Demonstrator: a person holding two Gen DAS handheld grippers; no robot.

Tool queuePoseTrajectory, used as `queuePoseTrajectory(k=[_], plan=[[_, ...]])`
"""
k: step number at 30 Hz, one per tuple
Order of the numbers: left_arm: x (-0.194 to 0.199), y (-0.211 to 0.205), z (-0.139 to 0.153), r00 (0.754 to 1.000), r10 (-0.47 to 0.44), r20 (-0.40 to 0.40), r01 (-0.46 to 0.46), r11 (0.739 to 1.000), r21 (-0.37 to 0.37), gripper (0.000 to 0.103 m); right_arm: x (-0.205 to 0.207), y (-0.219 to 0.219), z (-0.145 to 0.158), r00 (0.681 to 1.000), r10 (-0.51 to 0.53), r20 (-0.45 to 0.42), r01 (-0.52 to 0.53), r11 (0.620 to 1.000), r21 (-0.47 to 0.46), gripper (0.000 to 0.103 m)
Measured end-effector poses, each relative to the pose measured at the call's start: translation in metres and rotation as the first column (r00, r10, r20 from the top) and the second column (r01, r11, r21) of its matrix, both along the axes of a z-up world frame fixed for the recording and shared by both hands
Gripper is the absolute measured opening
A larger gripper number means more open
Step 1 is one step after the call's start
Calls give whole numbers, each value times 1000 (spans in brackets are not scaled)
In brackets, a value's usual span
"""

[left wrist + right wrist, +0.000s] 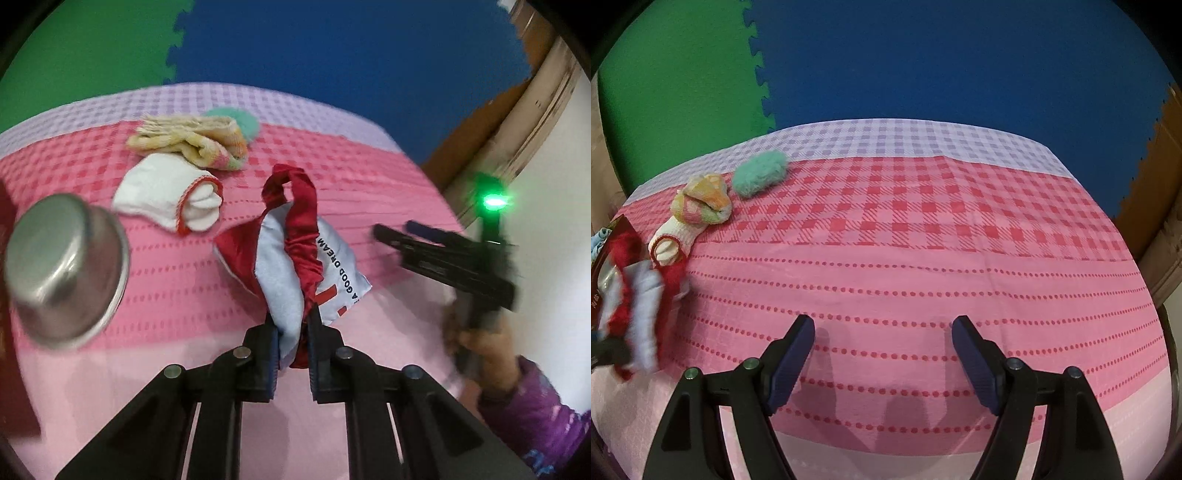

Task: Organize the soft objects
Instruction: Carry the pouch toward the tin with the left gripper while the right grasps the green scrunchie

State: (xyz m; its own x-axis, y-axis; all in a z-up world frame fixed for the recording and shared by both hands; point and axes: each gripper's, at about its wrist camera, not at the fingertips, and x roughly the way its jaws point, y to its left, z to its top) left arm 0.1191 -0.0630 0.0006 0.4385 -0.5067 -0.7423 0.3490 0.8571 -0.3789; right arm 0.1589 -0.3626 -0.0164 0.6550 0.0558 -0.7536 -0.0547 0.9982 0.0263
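Pouch (295,258) pinched by edge in my left tongs (291,328), lifted for sorting; right tongs (882,332) wide open, empty, waiting above desk (923,258).

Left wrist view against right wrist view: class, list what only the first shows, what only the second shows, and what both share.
Only the left wrist view: a steel bowl, the person's hand in a purple sleeve, and the left gripper shut on the eye mask.

Only the right wrist view: the right gripper, open over bare cloth.

Both: the pink tablecloth, eye mask, white sock, yellow towel, green puff.
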Motion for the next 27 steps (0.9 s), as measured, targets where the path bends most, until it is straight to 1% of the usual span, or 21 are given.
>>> queuePoseTrajectory(k=[4,7,9,12,15,17,20,22,27], plan=[[-34,21,16,999,35,31,-34,999,-26,11,3,1,-2,1000,1,-10,-1,1000,-11,79],[-49,39,26,997,73,36,-71,996,-52,11,6,3,-5,1000,6,-28,-6,1000,-21,79],[-59,53,33,994,99,39,-96,993,-66,11,8,2,-4,999,16,-33,-16,1000,-10,79],[-63,65,38,991,127,44,-124,989,-77,11,18,1,2,997,58,-49,-53,993,102,79],[-73,80,44,986,158,51,-153,984,-90,11,46,8,17,995,77,-65,-62,975,215,79],[-77,87,47,983,175,64,-169,981,-92,11,64,19,29,994,93,-58,-77,969,235,79],[-79,100,50,978,201,61,-192,974,-118,11,101,46,47,987,146,-64,-126,961,248,79],[-79,107,50,976,211,50,-203,970,-132,12,123,62,52,984,160,-75,-138,960,242,79],[-78,122,52,970,242,27,-235,959,-161,12,167,99,42,977,172,-122,-150,974,170,79]])
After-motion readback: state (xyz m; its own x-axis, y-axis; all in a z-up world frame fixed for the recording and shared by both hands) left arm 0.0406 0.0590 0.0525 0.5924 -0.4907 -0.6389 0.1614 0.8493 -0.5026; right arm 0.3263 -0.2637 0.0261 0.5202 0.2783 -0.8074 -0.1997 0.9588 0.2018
